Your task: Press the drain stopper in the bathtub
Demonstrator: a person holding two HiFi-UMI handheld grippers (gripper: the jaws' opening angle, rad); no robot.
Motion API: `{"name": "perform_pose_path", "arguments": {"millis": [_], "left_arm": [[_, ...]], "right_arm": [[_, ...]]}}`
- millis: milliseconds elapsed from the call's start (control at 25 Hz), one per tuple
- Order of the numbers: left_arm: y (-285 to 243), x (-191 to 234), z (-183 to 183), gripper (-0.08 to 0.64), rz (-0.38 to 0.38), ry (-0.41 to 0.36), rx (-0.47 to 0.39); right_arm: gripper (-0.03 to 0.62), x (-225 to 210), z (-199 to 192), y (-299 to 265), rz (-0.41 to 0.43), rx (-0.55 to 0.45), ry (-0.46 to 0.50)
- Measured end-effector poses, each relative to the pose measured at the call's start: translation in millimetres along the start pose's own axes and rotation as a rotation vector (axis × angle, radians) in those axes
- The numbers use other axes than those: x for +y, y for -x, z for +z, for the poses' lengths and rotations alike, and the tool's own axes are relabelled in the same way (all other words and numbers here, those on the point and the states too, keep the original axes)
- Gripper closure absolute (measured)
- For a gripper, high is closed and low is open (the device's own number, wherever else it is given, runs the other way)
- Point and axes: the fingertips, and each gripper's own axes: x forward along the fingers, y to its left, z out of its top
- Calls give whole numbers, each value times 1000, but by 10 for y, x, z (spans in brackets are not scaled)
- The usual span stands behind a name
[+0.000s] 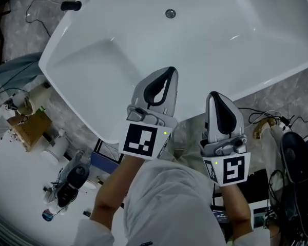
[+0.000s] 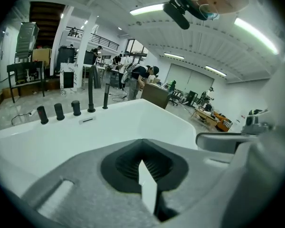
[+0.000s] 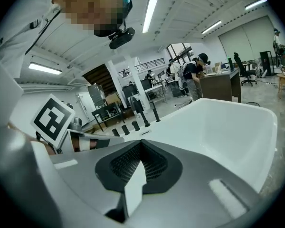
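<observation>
The white bathtub (image 1: 92,60) fills the upper head view, and its round metal drain stopper (image 1: 170,13) lies on the tub floor near the top. My left gripper (image 1: 169,72) hangs over the tub's near rim, well short of the stopper, shut with nothing in it. To its right, my right gripper (image 1: 214,95) is also shut and empty, over the outer edge of the rim. In the left gripper view the left gripper (image 2: 142,142) points across the tub (image 2: 61,141). The right gripper (image 3: 141,143) faces the tub (image 3: 218,127) too. Neither gripper view shows the stopper.
Black faucet knobs (image 1: 72,5) stand on the tub's far left rim, also visible as knobs (image 2: 59,110) and knobs (image 3: 135,125). A cardboard box (image 1: 31,127), cables and tools litter the floor at left. Bags and cables (image 1: 292,158) lie at right. A person (image 2: 141,77) bends over a desk beyond.
</observation>
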Motion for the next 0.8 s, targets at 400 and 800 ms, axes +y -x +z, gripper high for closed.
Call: {"name": "perform_pose_path", "arguments": {"millis": [400,800], "left_arm": [[-944,573,-1115,560,38,-14,119],[-1770,954,-1666,560,41,-101,115]], "right_arm": [[588,-483,-798,-868,0,10,-3],[589,-869,-1341,-1456,-40,-9,3]]}}
